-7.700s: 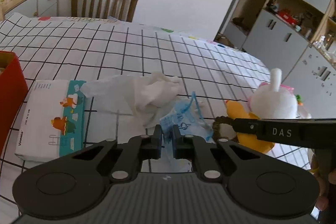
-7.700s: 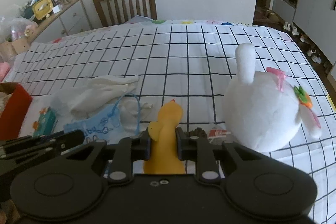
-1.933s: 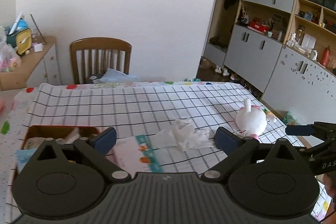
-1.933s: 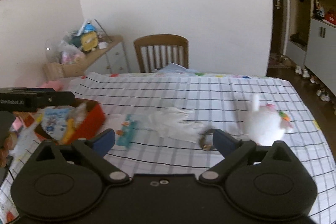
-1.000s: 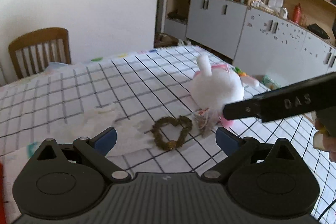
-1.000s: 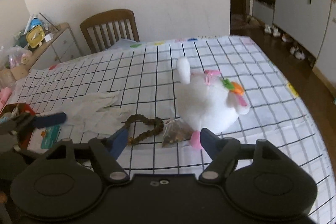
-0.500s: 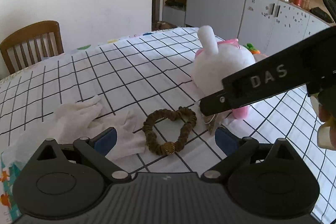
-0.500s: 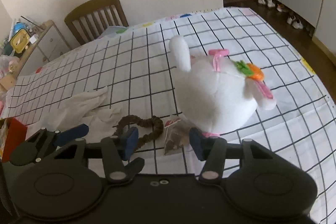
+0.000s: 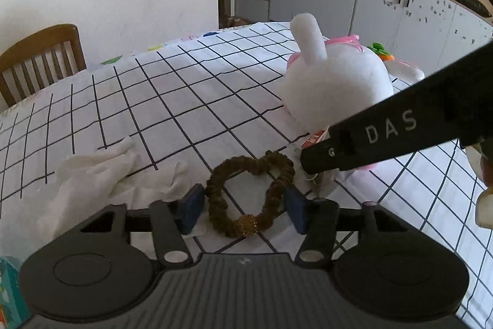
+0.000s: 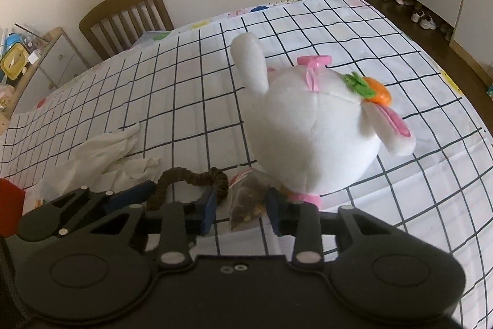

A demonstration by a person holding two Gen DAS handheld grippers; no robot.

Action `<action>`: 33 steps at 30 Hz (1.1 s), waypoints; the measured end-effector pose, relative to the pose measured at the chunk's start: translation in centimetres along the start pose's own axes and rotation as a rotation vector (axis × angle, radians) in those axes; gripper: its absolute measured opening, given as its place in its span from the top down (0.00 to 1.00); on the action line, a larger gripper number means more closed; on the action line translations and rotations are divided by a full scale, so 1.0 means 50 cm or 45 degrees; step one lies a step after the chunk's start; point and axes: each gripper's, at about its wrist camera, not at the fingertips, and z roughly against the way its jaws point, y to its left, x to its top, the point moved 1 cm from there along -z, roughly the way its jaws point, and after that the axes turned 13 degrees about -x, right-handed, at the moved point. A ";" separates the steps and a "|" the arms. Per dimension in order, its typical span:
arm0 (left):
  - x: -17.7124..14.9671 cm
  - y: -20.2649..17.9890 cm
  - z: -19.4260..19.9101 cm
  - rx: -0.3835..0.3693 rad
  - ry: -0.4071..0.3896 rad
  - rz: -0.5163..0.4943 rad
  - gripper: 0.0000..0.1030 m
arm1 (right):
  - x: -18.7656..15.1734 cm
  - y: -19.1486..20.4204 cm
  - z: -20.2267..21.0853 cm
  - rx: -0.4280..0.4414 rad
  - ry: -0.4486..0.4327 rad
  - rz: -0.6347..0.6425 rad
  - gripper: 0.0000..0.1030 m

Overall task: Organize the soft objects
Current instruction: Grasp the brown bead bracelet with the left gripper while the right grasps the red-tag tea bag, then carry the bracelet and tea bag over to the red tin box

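Between the fingers of my left gripper (image 9: 243,210) lies the brown hair tie (image 9: 250,195) on the checked tablecloth (image 9: 172,100); my jaws are closing, not pressing it yet. My right gripper (image 10: 238,210) is closing around a small clear bag (image 10: 246,199), its content hard to make out. Just behind stands the white plush rabbit (image 10: 311,128), and the white cloth (image 10: 101,153) lies left.

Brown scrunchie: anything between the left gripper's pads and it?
Nothing visible. The brown scrunchie lies flat on the checked tablecloth between the closing pads of the left gripper. The white gloves lie just left of the left pad; the right gripper is to the right.
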 end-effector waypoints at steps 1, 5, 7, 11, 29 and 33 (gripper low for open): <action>0.001 -0.001 0.000 0.005 0.002 -0.010 0.56 | -0.001 0.000 0.000 -0.006 -0.006 -0.002 0.75; 0.001 -0.004 0.000 0.009 0.005 -0.030 0.69 | -0.005 -0.003 0.002 -0.025 -0.030 -0.010 0.90; 0.001 -0.004 0.000 0.011 0.005 -0.034 0.72 | -0.008 -0.002 0.006 -0.033 -0.043 -0.004 0.95; 0.001 -0.003 0.009 -0.008 -0.007 -0.029 0.83 | -0.015 0.000 0.018 -0.034 -0.081 0.019 1.00; -0.020 0.007 0.169 -0.041 -0.106 0.111 0.84 | -0.063 0.019 0.166 0.061 -0.197 0.134 1.00; -0.027 0.016 0.225 -0.031 -0.136 0.144 0.84 | -0.075 0.039 0.207 0.097 -0.220 0.172 1.00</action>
